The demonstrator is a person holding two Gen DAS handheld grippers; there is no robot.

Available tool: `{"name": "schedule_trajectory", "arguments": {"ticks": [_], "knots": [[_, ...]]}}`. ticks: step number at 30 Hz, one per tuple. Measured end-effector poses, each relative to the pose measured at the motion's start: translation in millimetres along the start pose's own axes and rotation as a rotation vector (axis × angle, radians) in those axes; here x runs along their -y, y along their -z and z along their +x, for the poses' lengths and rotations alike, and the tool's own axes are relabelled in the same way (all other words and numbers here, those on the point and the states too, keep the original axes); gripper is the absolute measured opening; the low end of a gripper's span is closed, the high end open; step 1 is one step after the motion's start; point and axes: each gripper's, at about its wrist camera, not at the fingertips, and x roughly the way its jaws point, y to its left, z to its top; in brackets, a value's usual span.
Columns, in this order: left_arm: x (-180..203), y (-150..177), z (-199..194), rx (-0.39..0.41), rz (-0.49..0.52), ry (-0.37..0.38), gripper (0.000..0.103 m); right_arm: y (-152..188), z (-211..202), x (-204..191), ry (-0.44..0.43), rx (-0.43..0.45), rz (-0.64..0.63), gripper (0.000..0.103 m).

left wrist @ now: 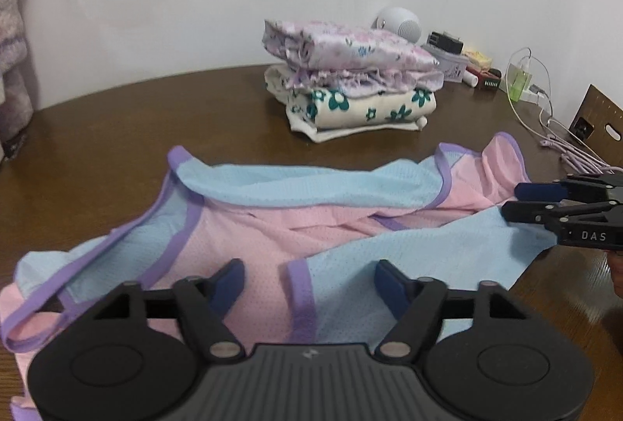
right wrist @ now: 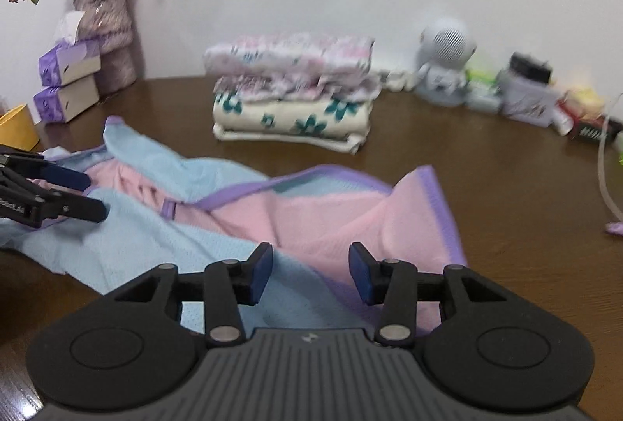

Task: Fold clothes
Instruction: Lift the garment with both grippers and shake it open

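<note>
1. Garment (left wrist: 272, 222) in pink and pale blue mesh with purple trim is lying rumpled and partly spread on the brown table (left wrist: 155, 109), nearest to me, not yet folded.
2. My left gripper (left wrist: 309, 282) is hovering over the garment's near edge with its jaws standing moderately wide; I am seeing cloth below the gap, but the blue pads (left wrist: 229, 284) are pressing on nothing.
3. My right gripper (right wrist: 310, 271) is likewise hanging over the pink and blue cloth, jaws apart at a narrower gap, gripping nothing.
4. In the left wrist view my right gripper is reaching in from the right edge above the blue panel, fingers apart.
5. Folded stack (left wrist: 350, 78) of floral clothes is sitting behind the garment, near the white wall and well apart from both grippers.
6. Tissue boxes (right wrist: 66, 86), a vase of flowers (right wrist: 105, 39) and a yellow container (right wrist: 17, 127) are standing at the table's left; a small white robot figure (right wrist: 444, 62) and assorted boxes are lining the wall to the right.
</note>
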Motion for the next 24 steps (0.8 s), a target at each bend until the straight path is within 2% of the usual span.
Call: {"name": "schedule_trajectory", "arguments": {"ticks": [1, 2, 4, 7, 17, 24], "knots": [[0.3, -0.2, -0.1, 0.002, 0.004, -0.008, 0.049, 1.6, 1.6, 0.9, -0.010, -0.012, 0.011, 0.035], [0.0, -0.2, -1.0, 0.005, 0.006, -0.013, 0.041, 3.5, 1.5, 1.9, -0.014, -0.018, 0.023, 0.021], [-2.9, 0.1, -3.7, 0.009, -0.003, 0.011, 0.012, 6.4, -3.4, 3.8, -0.019, -0.008, 0.049, 0.010], [-1.0, 2.0, -6.1, 0.013, 0.012, 0.014, 0.009, 8.0, -11.3, 6.1, -0.021, 0.020, 0.081, 0.002], [18.6, 9.1, -36.8, 0.099, 0.123, -0.018, 0.005, 11.2, -34.4, 0.9, -0.024, 0.087, 0.094, 0.002], [44.5, 42.8, -86.1, 0.143, 0.189, 0.017, 0.005, 32.2, -81.1, -12.1, -0.013, 0.157, 0.065, 0.002]]}}
